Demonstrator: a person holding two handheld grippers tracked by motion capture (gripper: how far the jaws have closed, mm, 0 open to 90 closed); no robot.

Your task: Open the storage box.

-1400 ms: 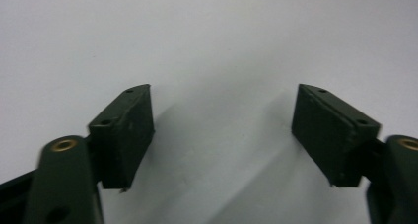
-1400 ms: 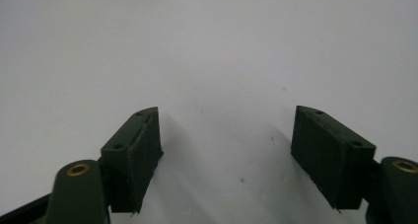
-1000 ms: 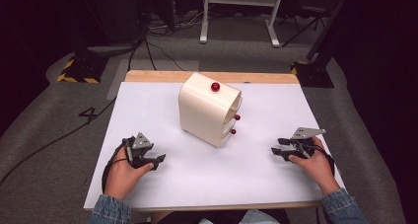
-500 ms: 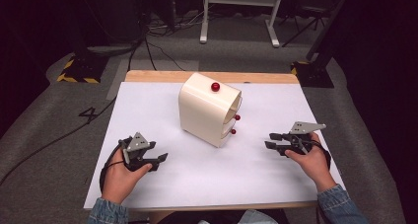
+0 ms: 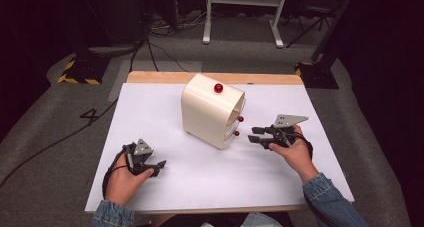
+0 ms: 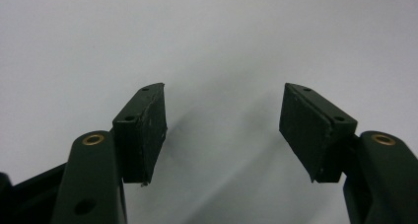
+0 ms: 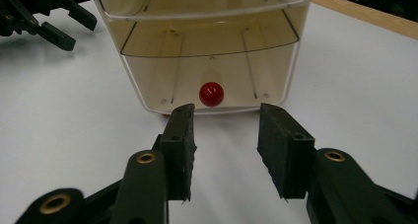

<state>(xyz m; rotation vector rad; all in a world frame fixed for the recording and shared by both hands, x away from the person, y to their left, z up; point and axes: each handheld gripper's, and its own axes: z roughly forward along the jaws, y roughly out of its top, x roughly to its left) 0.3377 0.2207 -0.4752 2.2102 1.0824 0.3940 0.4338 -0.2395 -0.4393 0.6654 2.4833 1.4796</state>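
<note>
Near the bench's (image 5: 150,112) front left corner, the left hand-held gripper (image 5: 156,166) rests with its jaws apart, just opening, nothing between them. The cream drawer cabinet (image 5: 207,114) stands mid-bench toward the back edge. Just right of it, the right hand-held gripper (image 5: 256,134) faces the lowest drawer's red knob (image 7: 211,93), jaws apart and empty, just closing.

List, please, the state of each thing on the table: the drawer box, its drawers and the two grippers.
Drawer box: upright on the white table.
Bottom drawer: pushed in, red knob free.
Upper drawer: pushed in.
Right gripper: jaws have just been closing, nothing between its fingers, aimed at the bottom knob, not touching.
Left gripper: open, empty, over bare table.
</note>
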